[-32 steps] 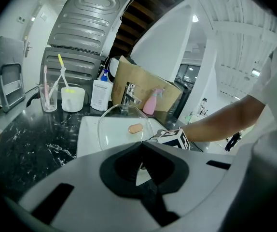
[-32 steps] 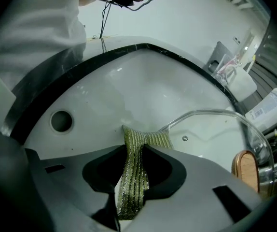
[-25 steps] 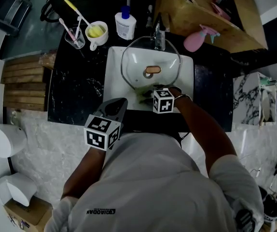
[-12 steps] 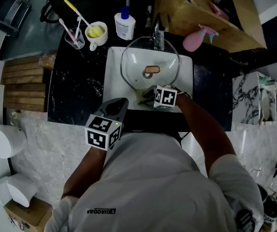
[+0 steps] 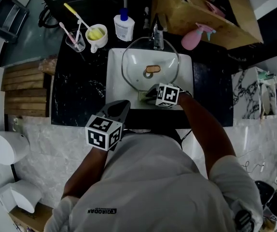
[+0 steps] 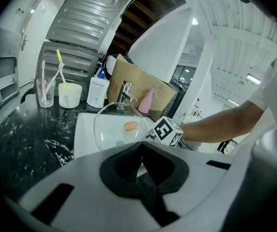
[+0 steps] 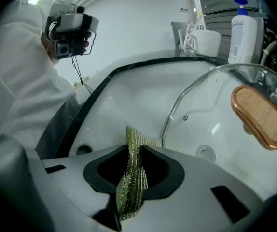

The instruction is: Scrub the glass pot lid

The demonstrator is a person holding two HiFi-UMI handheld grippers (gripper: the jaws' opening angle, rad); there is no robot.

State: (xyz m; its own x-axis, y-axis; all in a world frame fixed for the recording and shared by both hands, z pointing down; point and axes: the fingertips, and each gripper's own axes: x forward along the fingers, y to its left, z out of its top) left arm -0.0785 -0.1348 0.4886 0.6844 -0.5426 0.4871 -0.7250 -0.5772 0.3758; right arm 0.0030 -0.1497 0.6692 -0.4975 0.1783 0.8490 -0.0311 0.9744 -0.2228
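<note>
Right gripper view is showing the right gripper (image 7: 134,151) with its fingers pinching a green scouring pad (image 7: 131,178) upright — the pad's tip is sitting just beside the rim of the glass pot lid (image 7: 211,105). The lid is standing tilted in the white sink (image 7: 129,100), at the gripper's 1 o'clock. At the lid's 7 o'clock, over the black bench (image 5: 76,91), the left gripper (image 6: 141,151) is hanging with its fingers pressed together, empty.
</note>
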